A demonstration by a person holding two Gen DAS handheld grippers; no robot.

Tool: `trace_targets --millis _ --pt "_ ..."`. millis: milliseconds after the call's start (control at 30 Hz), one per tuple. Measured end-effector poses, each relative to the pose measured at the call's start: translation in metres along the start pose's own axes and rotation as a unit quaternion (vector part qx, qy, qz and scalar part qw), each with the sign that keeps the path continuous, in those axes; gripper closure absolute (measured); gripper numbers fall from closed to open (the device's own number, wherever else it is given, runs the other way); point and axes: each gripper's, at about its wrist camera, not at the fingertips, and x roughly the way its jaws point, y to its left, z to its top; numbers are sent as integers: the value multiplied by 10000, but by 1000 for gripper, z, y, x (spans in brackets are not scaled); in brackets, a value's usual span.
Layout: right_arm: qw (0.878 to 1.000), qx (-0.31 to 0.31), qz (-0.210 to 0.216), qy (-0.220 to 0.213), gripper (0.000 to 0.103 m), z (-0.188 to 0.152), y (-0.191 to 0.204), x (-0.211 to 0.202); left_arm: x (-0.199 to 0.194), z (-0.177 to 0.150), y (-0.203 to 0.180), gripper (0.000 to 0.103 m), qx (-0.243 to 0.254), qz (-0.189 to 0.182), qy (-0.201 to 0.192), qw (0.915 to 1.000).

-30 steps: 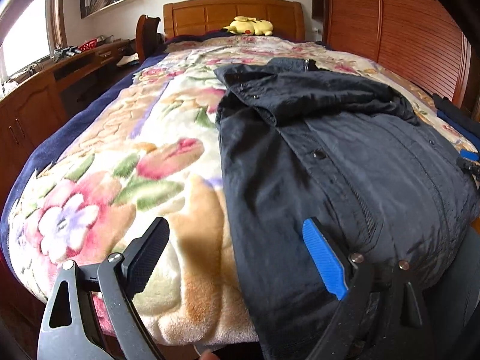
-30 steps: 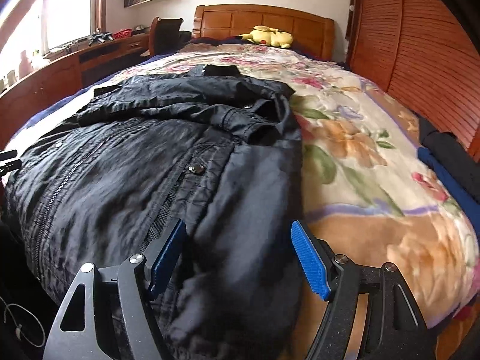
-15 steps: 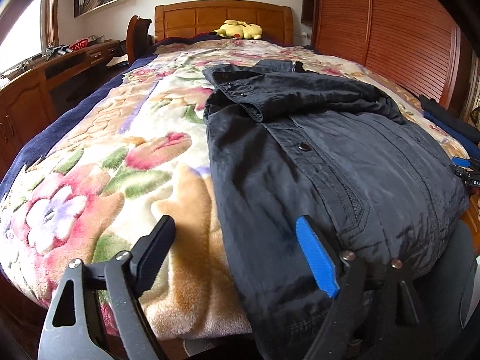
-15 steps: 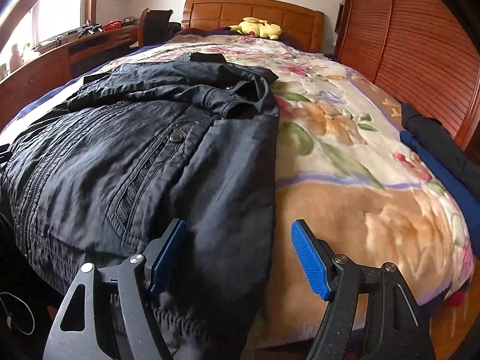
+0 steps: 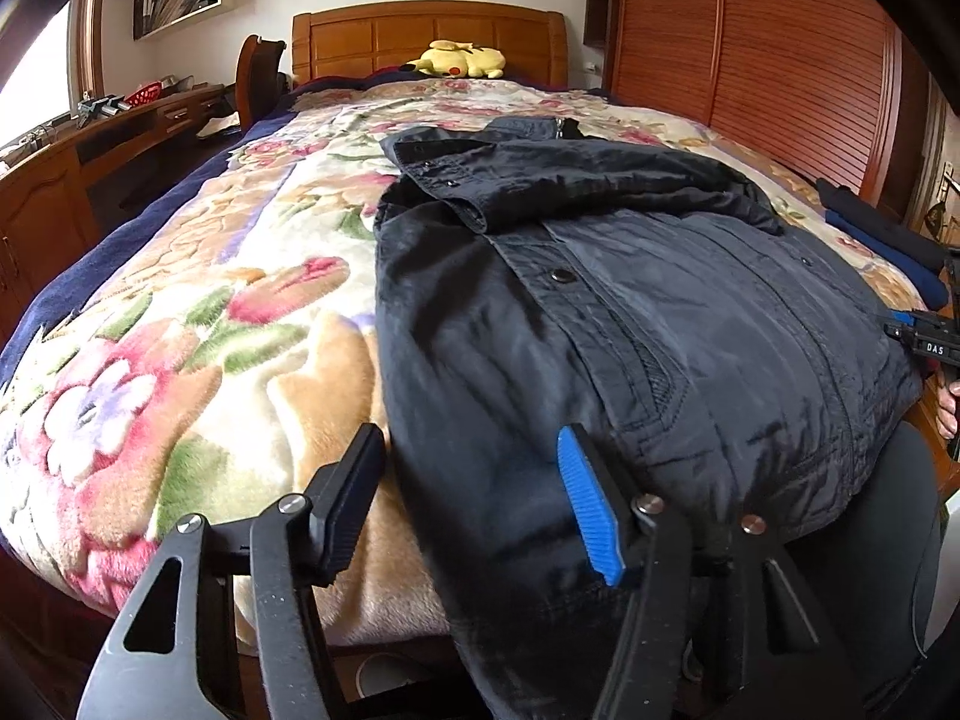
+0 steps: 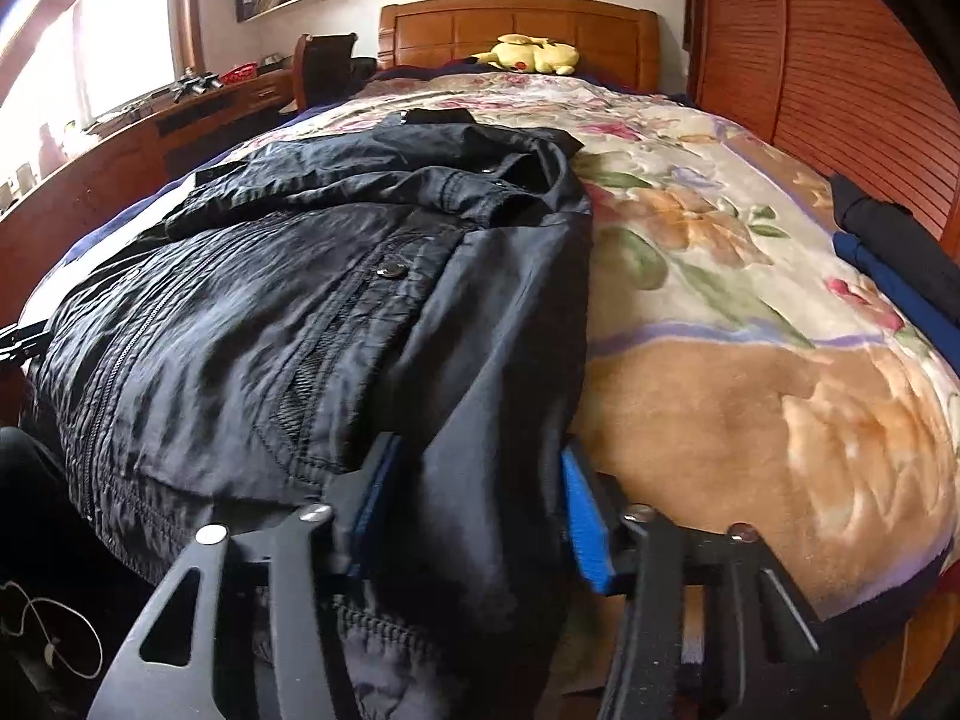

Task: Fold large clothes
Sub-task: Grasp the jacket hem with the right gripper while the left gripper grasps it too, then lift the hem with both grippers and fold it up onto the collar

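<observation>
A dark navy jacket [image 5: 630, 312] lies front up on the floral bed, sleeves folded across its chest, hem hanging over the foot edge. My left gripper [image 5: 474, 492] is open at the jacket's left hem corner, the fabric edge between its jaws. In the right wrist view the jacket [image 6: 312, 312] fills the left half. My right gripper [image 6: 474, 504] is open with the jacket's right hem corner lying between its blue pads. The right gripper also shows at the far right edge of the left wrist view [image 5: 930, 342].
The floral blanket [image 5: 180, 330] covers the bed. A yellow plush toy [image 5: 459, 60] sits at the wooden headboard. A wooden desk [image 5: 90, 138] runs along the left. Folded dark and blue clothes [image 6: 894, 252] lie at the bed's right edge, by the slatted wooden wardrobe [image 6: 840, 60].
Both grippers have lowered and pulled back toward the foot of the bed. The right gripper's jaws have moved in around the jacket's hem corner.
</observation>
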Motion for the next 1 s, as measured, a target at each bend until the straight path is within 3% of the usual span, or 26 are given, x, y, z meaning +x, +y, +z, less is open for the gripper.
trace_targets --millis 100,133,233,367,600,1000 --pt "9999 -133 -46 6 66 0 6 0 -1 0 -2 50 26 9 -18 10000" --pt "9999 -159 -34 -9 73 1 6 0 -2 0 -3 57 46 10 -36 10000" --pt "9998 -183 -33 -116 83 0 8 -4 -6 2 -4 81 136 117 -66 9998" --pt "9996 -13 136 -257 88 -2 3 -9 -12 6 -2 91 91 38 -118 9999" --pt "9982 -29 250 -545 95 -2 5 -24 -33 18 -7 96 148 -31 -397 9991" --pt "9928 -129 380 -1130 97 9 8 -68 -85 32 -8 102 140 -174 -1029 9944"
